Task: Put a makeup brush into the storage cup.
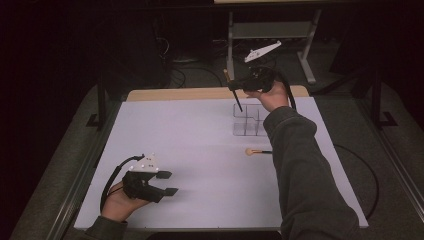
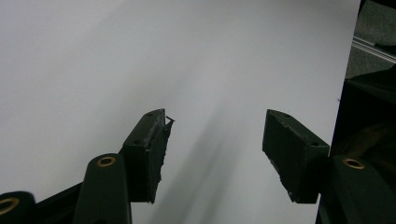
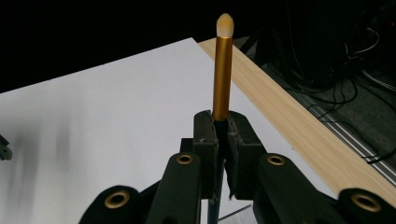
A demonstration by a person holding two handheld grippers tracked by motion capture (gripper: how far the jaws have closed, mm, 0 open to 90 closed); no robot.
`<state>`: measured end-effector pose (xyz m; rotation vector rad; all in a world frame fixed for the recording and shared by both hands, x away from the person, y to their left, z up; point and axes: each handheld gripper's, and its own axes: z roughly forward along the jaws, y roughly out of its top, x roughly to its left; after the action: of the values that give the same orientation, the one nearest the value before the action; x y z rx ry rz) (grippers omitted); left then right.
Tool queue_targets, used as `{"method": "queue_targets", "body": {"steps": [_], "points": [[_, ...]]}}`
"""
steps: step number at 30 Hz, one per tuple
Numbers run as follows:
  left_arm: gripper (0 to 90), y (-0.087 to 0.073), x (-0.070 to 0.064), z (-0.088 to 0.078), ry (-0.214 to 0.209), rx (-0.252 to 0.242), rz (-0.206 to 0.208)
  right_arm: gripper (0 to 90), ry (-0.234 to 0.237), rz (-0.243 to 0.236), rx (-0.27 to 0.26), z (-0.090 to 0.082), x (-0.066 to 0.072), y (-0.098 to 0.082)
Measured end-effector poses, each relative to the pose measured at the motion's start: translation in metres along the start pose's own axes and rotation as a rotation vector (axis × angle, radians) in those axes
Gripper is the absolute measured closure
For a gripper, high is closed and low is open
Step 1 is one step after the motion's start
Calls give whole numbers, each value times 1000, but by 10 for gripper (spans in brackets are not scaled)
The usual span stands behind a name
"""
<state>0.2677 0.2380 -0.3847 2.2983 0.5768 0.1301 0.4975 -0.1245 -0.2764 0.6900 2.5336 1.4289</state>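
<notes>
High view: the right tool is seen clamped shut on a gold-ferruled makeup brush, held tilted above the clear compartment organizer at the bench's far side. The left tool is held open and empty near the front-left edge, and a second brush is seen lying beside the right sleeve.

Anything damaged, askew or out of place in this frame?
Yes. The left gripper has a ragged, torn-looking pad, seen in its own view. A second brush lies loose on the table beside the clear organizer, not in it.
</notes>
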Motion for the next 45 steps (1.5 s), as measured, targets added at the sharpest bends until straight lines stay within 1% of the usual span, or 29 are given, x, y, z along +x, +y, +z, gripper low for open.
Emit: {"method": "queue_targets", "body": {"steps": [1,7,12,14,15,25,26,33,40,45], "points": [[388,0,0,0,0,-1,1,826,-10,-4,6,1,-1,0],[379,0,-1,-1,0,-4,-4,826,-22,13,1,3,-3,-2],[375,-1,0,-4,5,-3,4,826,-30,19,-14,3,-5,-3],[374,-1,0,-4,8,-9,-7,826,-35,20,-19,3,-7,-4],[373,-2,1,-5,9,-9,-2,826,-34,27,-22,4,-7,-4],[374,-3,1,-7,13,-14,-8,826,-50,39,2,12,-13,-8],[374,-3,1,-7,12,-17,-13,826,-49,43,1,13,-13,-8],[371,-2,0,-7,9,-28,-12,826,-58,51,-1,14,-14,-11],[368,-3,1,-8,11,-25,-12,826,-67,57,-2,16,-16,-15],[368,-4,0,-8,13,-27,-21,826,-72,61,-1,18,-17,-17]]}}
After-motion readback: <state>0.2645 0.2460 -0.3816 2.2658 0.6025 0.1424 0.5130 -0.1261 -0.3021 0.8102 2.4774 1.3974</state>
